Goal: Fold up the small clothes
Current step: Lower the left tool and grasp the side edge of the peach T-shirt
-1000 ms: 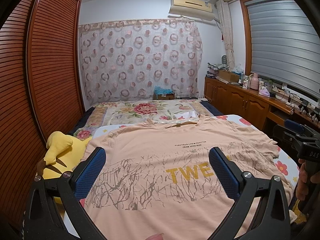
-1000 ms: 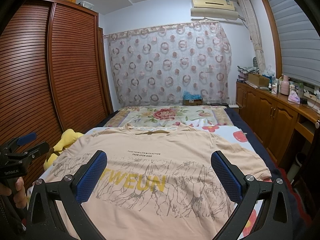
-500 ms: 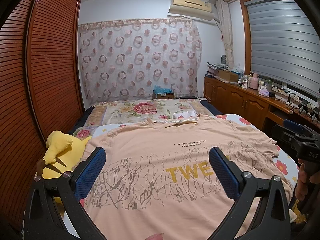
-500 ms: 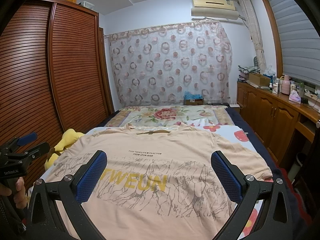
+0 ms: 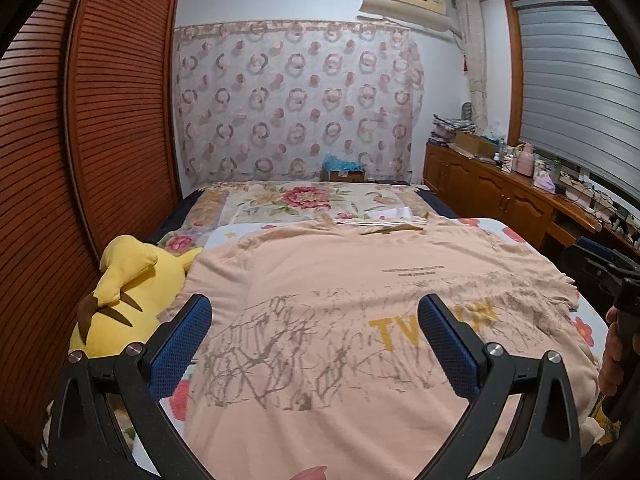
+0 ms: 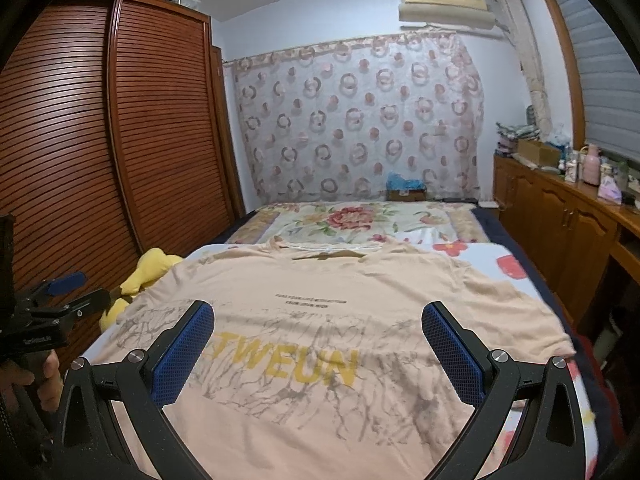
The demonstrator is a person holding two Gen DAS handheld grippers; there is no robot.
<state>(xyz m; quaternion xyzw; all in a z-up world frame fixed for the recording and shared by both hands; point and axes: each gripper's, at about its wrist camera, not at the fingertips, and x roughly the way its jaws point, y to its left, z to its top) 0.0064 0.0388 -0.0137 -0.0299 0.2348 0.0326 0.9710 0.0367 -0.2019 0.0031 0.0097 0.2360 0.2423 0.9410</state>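
Note:
A peach T-shirt (image 5: 340,288) with yellow letters and a grey branch print lies spread flat, face up, on the bed, collar at the far end. It also shows in the right wrist view (image 6: 320,312). My left gripper (image 5: 316,344) is open and empty, held above the shirt's lower left part. My right gripper (image 6: 318,350) is open and empty above the lower middle of the shirt. The left gripper shows at the left edge of the right wrist view (image 6: 60,300). The right gripper shows at the right edge of the left wrist view (image 5: 608,268).
A yellow plush toy (image 5: 128,292) lies at the bed's left edge beside the shirt. A floral blanket (image 5: 304,200) covers the far half of the bed. A louvred wardrobe (image 6: 120,140) stands on the left and a wooden cabinet (image 6: 560,216) with clutter on the right.
The left wrist view has shifted slightly toward the left, showing more of the plush toy. The shirt has not moved and both grippers stay open.

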